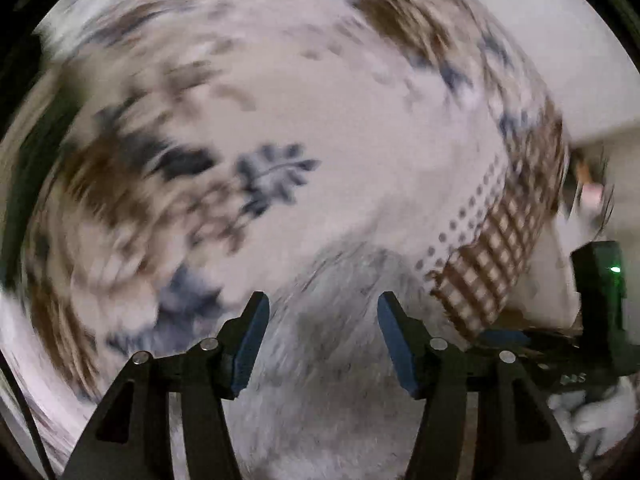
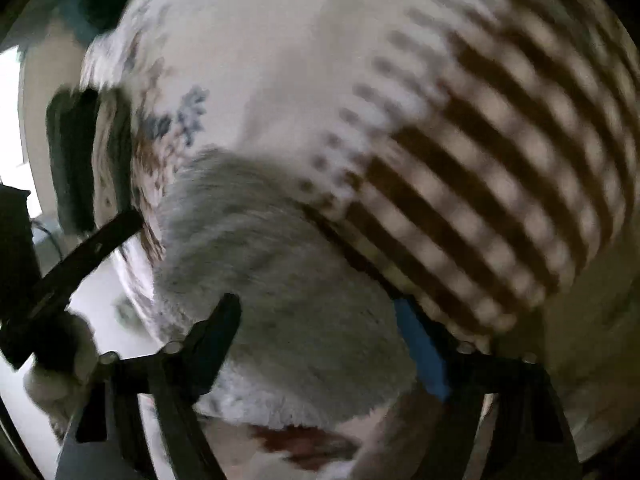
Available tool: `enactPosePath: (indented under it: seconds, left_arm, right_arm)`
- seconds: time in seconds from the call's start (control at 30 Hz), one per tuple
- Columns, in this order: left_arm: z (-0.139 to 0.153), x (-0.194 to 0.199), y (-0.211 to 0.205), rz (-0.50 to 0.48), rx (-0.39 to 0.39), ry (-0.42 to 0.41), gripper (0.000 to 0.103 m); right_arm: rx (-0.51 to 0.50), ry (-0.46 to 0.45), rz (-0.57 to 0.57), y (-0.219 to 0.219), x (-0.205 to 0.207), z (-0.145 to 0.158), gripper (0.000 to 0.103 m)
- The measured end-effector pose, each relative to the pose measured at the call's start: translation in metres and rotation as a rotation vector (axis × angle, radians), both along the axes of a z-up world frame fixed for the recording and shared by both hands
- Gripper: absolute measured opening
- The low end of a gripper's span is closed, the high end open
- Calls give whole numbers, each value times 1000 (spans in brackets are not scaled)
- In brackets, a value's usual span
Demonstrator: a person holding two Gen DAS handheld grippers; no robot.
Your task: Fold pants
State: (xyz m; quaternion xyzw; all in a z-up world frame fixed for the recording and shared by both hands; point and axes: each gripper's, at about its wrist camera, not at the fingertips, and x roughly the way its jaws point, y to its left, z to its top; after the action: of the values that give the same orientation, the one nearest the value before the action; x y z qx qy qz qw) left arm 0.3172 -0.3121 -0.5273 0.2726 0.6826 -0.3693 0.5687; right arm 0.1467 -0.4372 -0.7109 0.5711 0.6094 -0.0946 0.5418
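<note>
The pants (image 1: 336,352) are light grey, fuzzy fabric lying on a white bedspread (image 1: 360,128) with blue flowers and a brown checked border. In the left wrist view my left gripper (image 1: 323,312) is open just above the grey fabric, holding nothing. In the right wrist view the pants (image 2: 288,280) fill the lower middle as a bunched grey mass, and my right gripper (image 2: 320,312) is open with the fabric lying between its spread jaws. Both views are motion-blurred. My right gripper's body shows at the right edge of the left wrist view (image 1: 596,320).
The brown checked border (image 2: 480,200) of the bedspread runs along the bed's edge beside the pants. My other gripper and a white-gloved hand (image 2: 56,364) show at the left of the right wrist view. A pale floor lies beyond the bed edge.
</note>
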Motion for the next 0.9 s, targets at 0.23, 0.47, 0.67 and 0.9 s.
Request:
enactPosePath:
  seconds: [0.23, 0.47, 0.67, 0.9]
  left_arm:
    - [-52, -32, -33, -212, 155, 38, 54]
    - [-48, -55, -29, -329, 163, -156, 6]
    - [-50, -14, -9, -289, 257, -333, 1]
    - [-8, -4, 1, -47, -32, 84, 37]
  right_arm:
    - [153, -6, -160, 12, -47, -31, 75]
    - [154, -29, -200, 36, -52, -36, 16]
    - [63, -6, -134, 29, -67, -22, 13]
    - [127, -87, -129, 20, -61, -17, 31]
